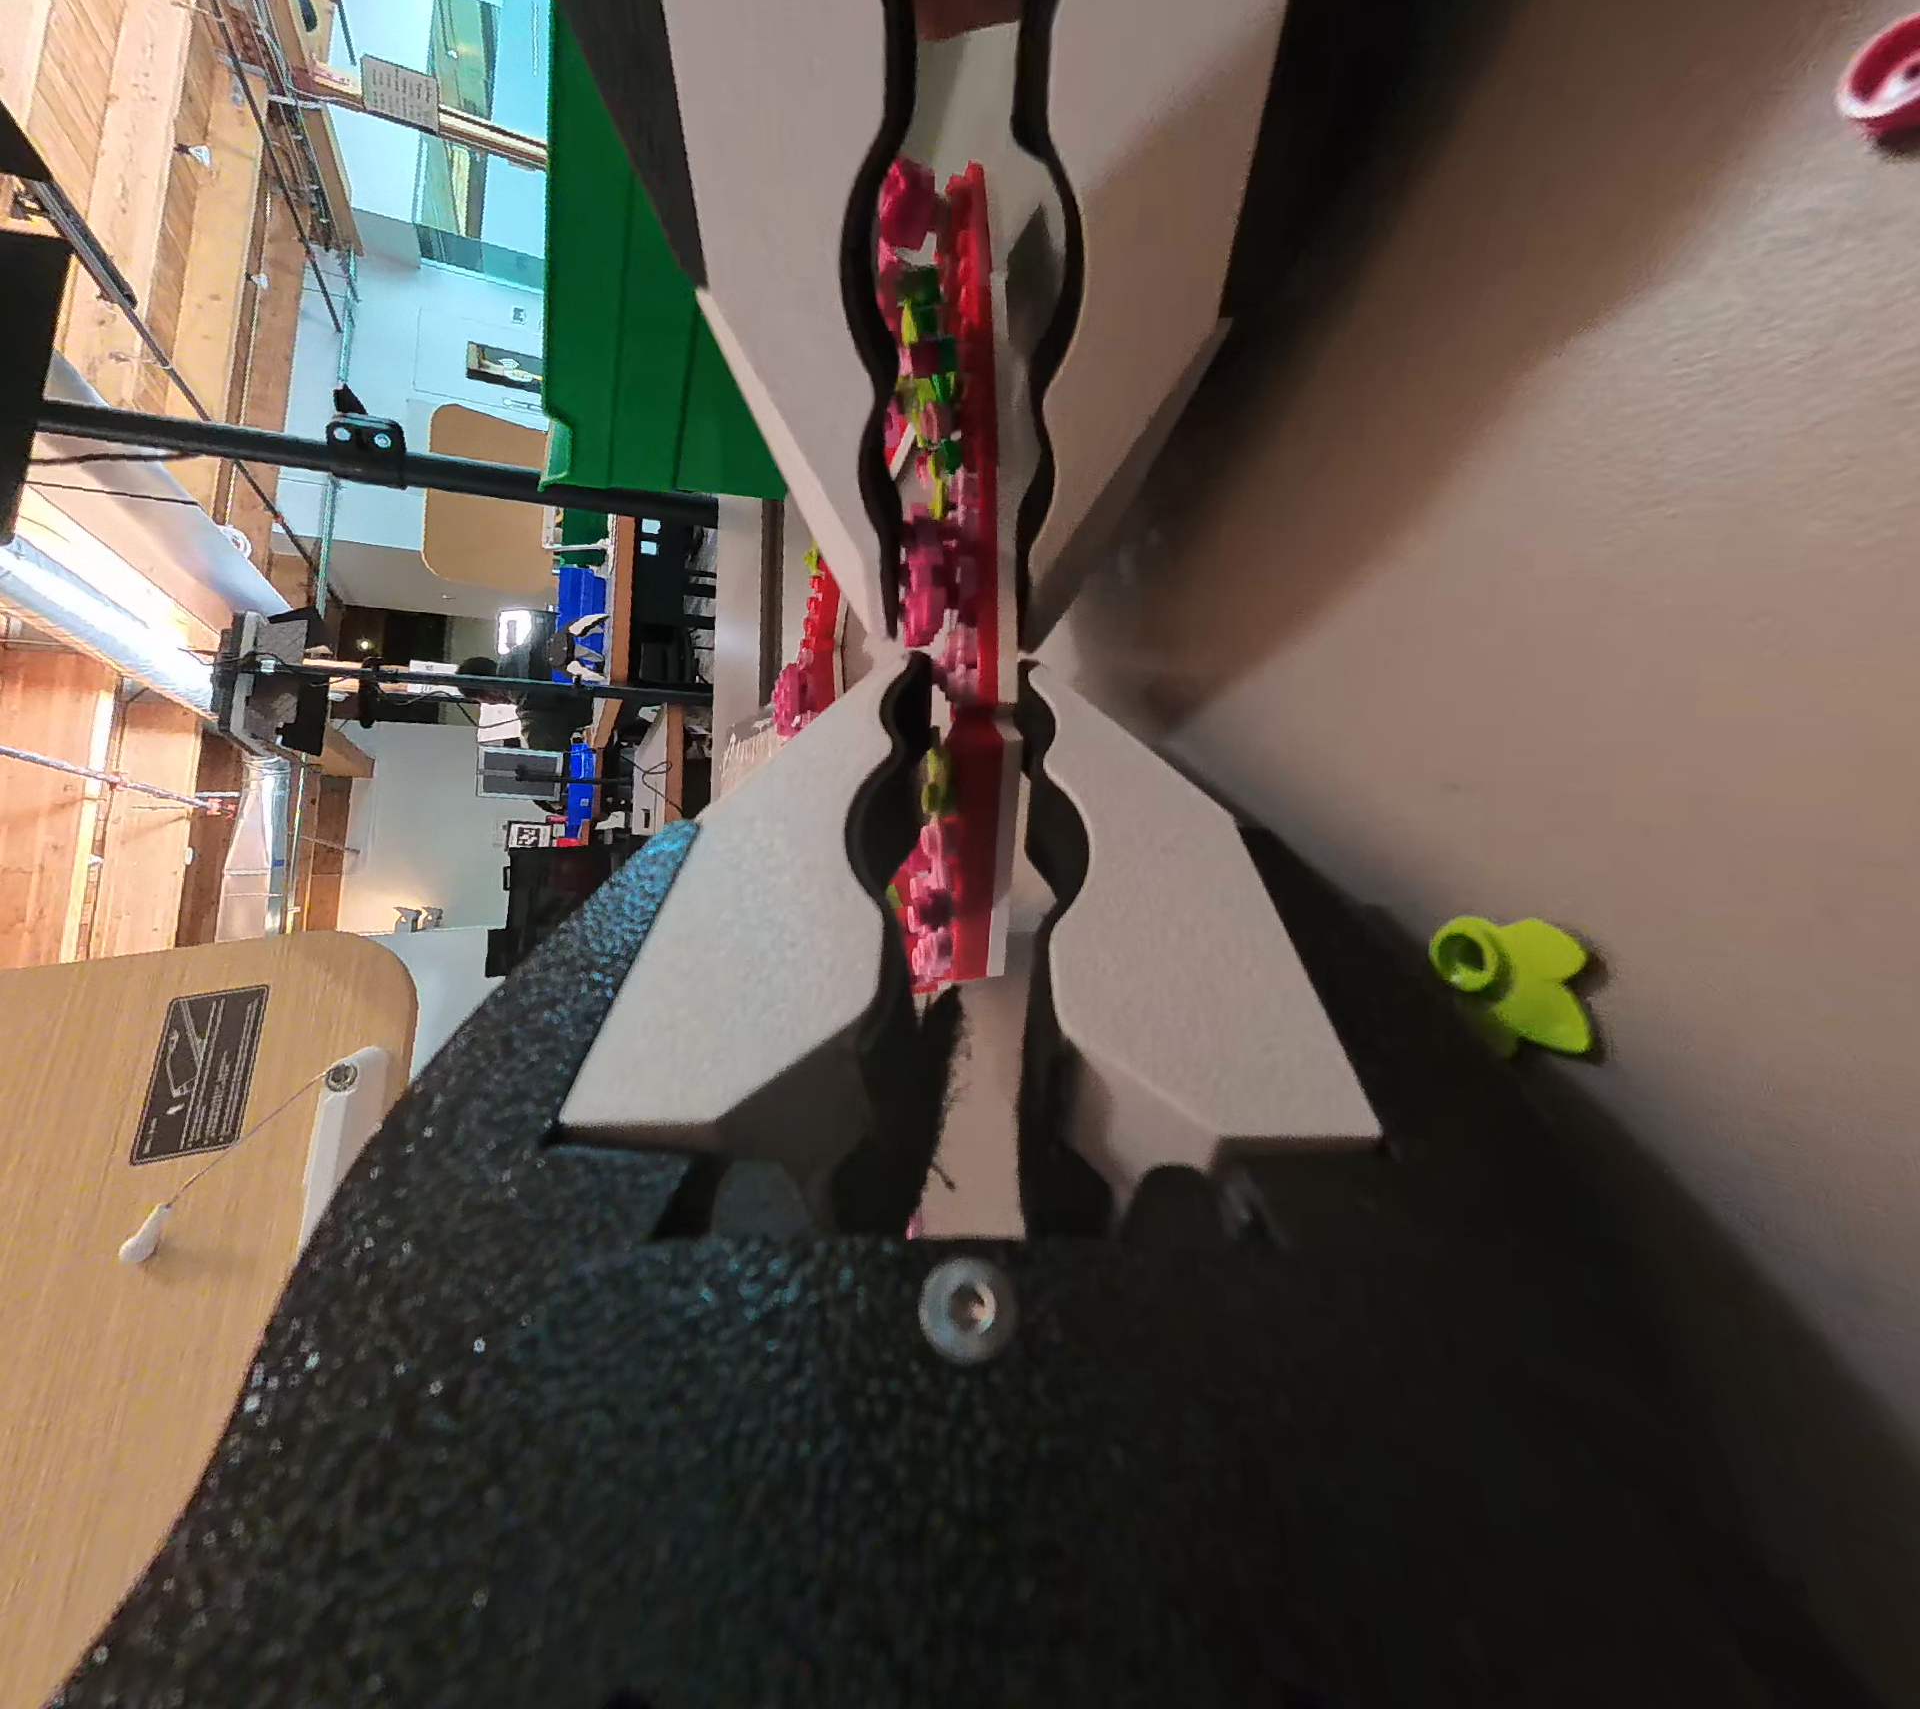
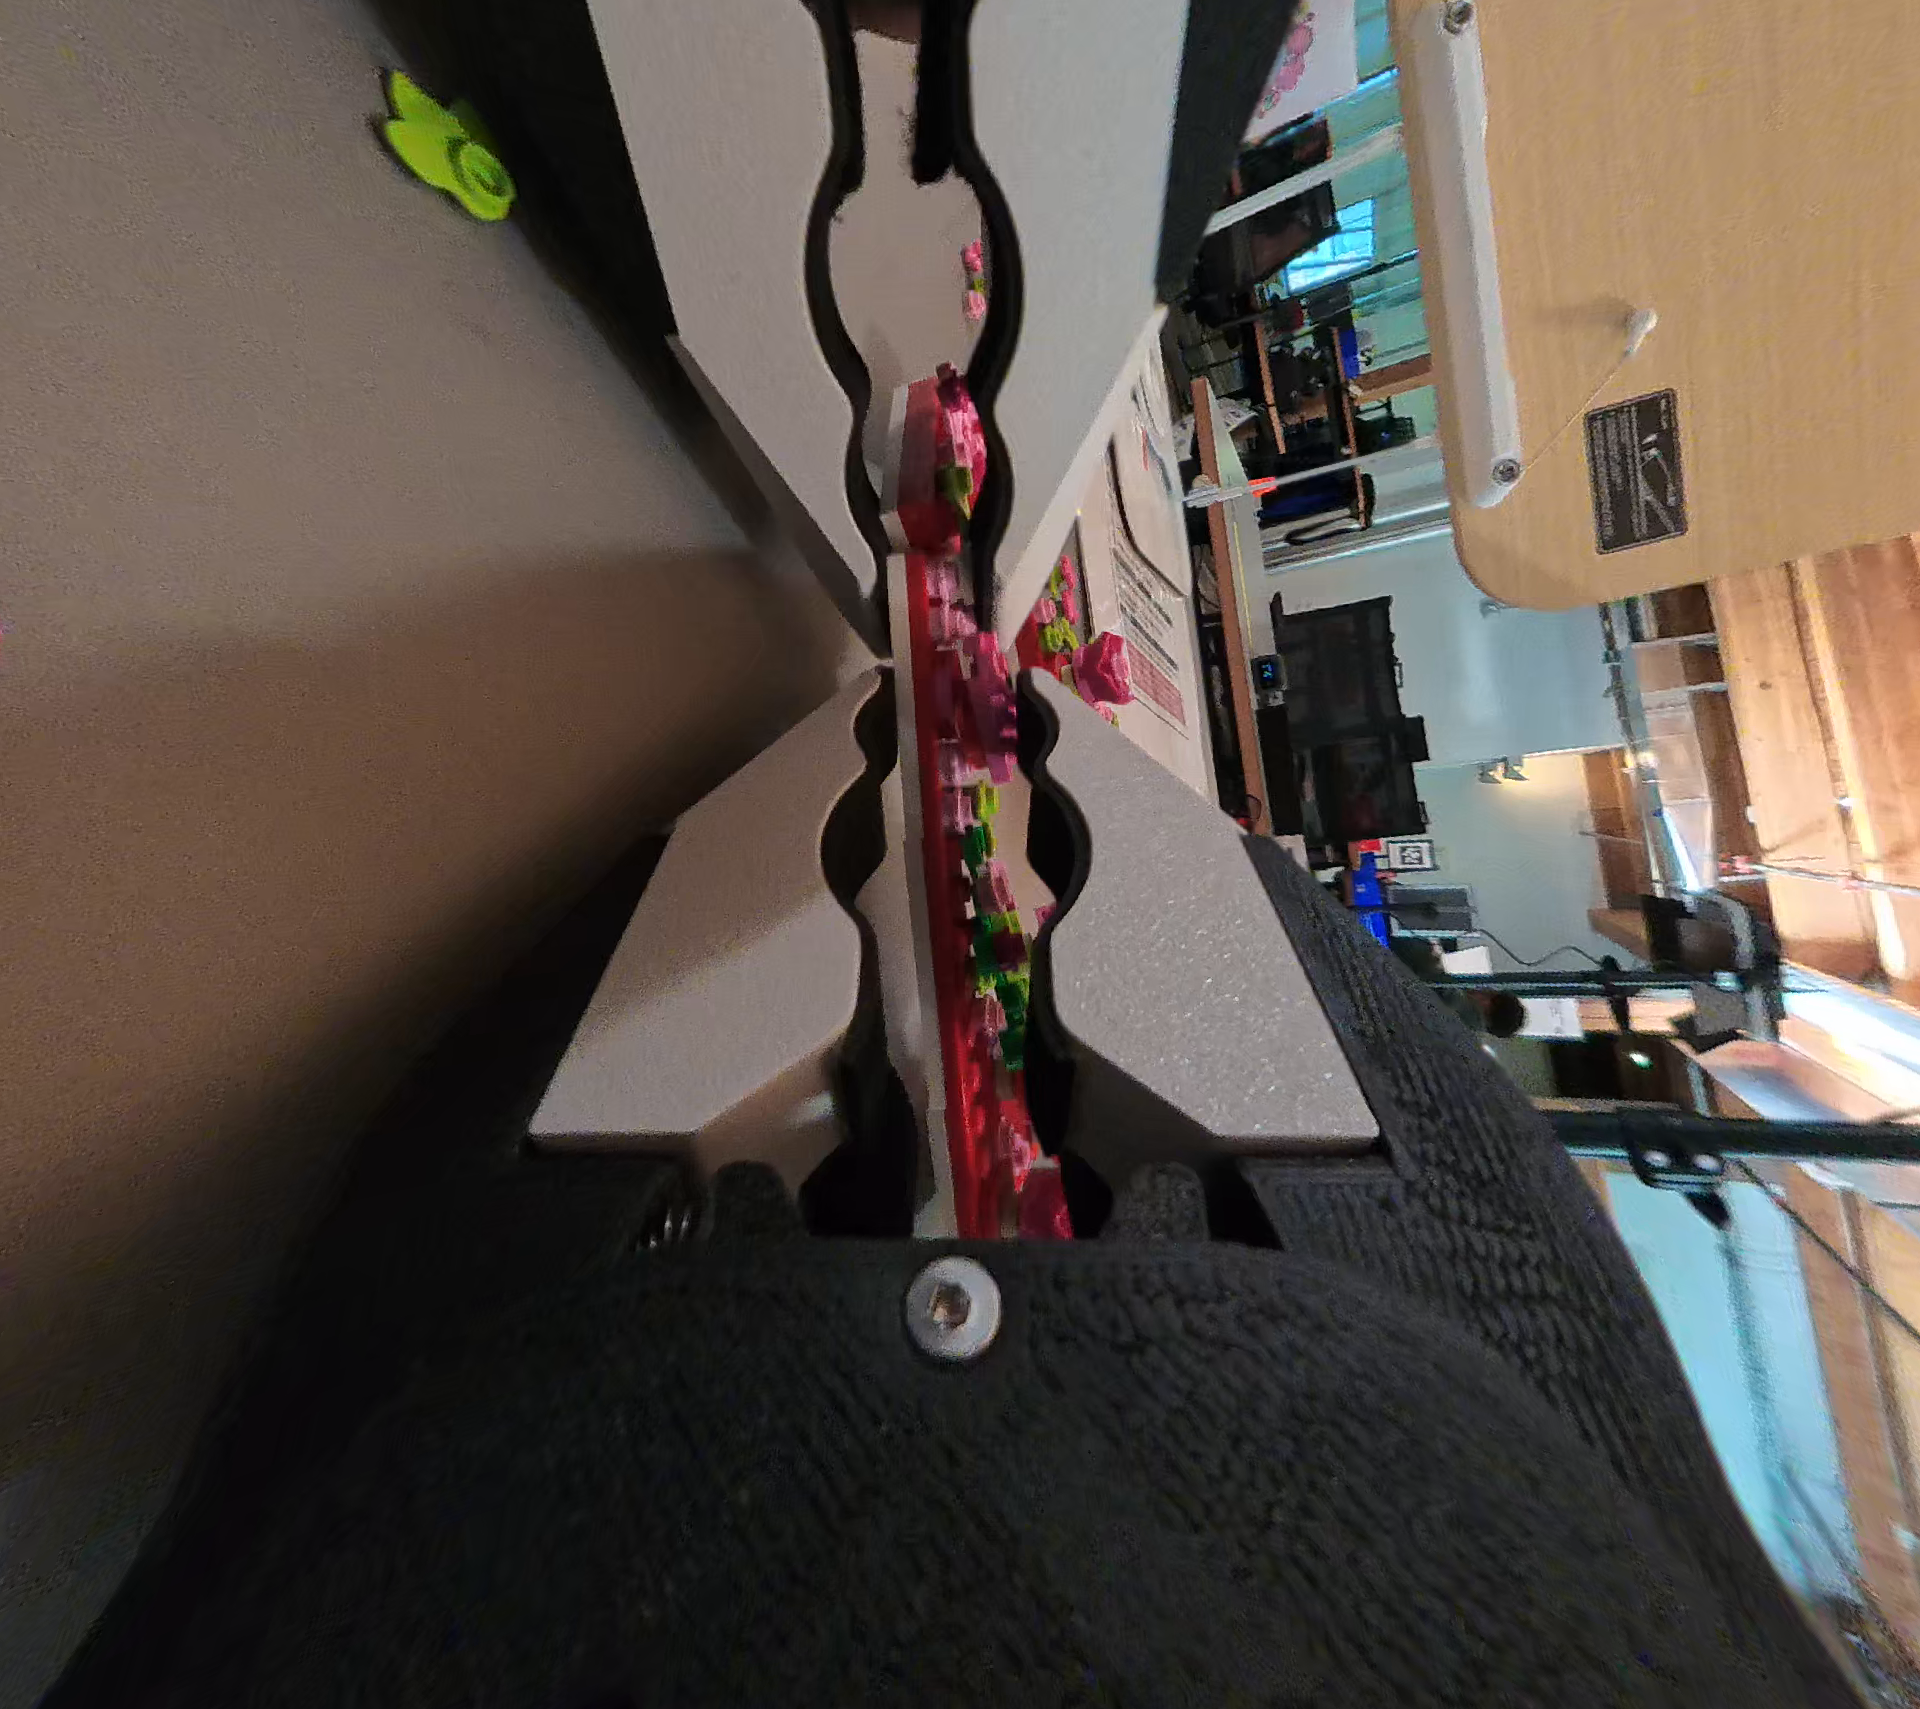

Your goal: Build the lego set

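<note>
I've got both grippers meeting tip to tip, each turned on its side, w/ the build caught between them. In the left wrist view my left gripper (image 1: 961, 693), grey wavy-edged fingers on a black speckled body, is clamped on the flat red lego plate w/ a white underside and pink, magenta and green flower pieces studded on its face (image 1: 971, 786); the plate stands on edge and runs straight on into the opposing gripper's fingers above. In the right wrist view my right gripper (image 2: 951, 688) grips the same plate (image 2: 935, 880) from the other end, one finger on the white back, the other against the pink blossoms, the far gripper closed on it beyond. The grey-beige tabletop (image 1: 1558, 516) fills the side of each view, just beside the fingers. On it a loose lime-green leaf-shaped lego piece w/ a round stud (image 1: 1512, 994) lies near my left gripper's body, apart from the plate; it shows in the right view too (image 2: 447, 147). A red-and-white round piece (image 1: 1886, 90) sits at the frame edge, well apart, too blurred to ID further.
</note>
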The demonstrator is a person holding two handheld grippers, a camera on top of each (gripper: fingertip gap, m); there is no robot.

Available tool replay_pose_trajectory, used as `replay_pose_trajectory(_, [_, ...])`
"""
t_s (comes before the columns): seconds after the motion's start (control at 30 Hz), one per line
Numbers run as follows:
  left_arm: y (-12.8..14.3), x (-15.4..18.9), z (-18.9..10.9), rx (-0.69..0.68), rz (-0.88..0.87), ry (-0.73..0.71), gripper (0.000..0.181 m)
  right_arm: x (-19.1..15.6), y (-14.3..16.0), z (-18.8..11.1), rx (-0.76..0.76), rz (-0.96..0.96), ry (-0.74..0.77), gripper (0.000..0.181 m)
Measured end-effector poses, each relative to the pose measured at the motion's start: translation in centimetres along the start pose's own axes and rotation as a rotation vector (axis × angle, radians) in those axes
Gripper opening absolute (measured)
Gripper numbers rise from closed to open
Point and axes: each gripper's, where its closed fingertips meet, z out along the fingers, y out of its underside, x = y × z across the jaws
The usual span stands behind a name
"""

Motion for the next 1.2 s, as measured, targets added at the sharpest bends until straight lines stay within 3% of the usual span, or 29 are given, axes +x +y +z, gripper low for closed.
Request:
replay_pose_trajectory(0.17, [-0.14, 0.0, 0.02, 0.004, -0.004, 0.001, 0.013, 0.08, 0.07, 0.24, -0.033, -0.102, 0.041, 0.02])
replay_pose_trajectory(0.73, [-0.17, -0.54, -0.6, 0.049, -0.076, -0.008, 0.023, 0.4, 0.07, -0.04, -0.035, -0.05, 0.07, 0.019])
replay_pose_trajectory(1.2, [-0.12, -0.73, -0.66, 0.015, 0.063, -0.044, 0.014, 0.5, -0.47, -0.06, 0.026, 0.146, 0.036, 0.021])
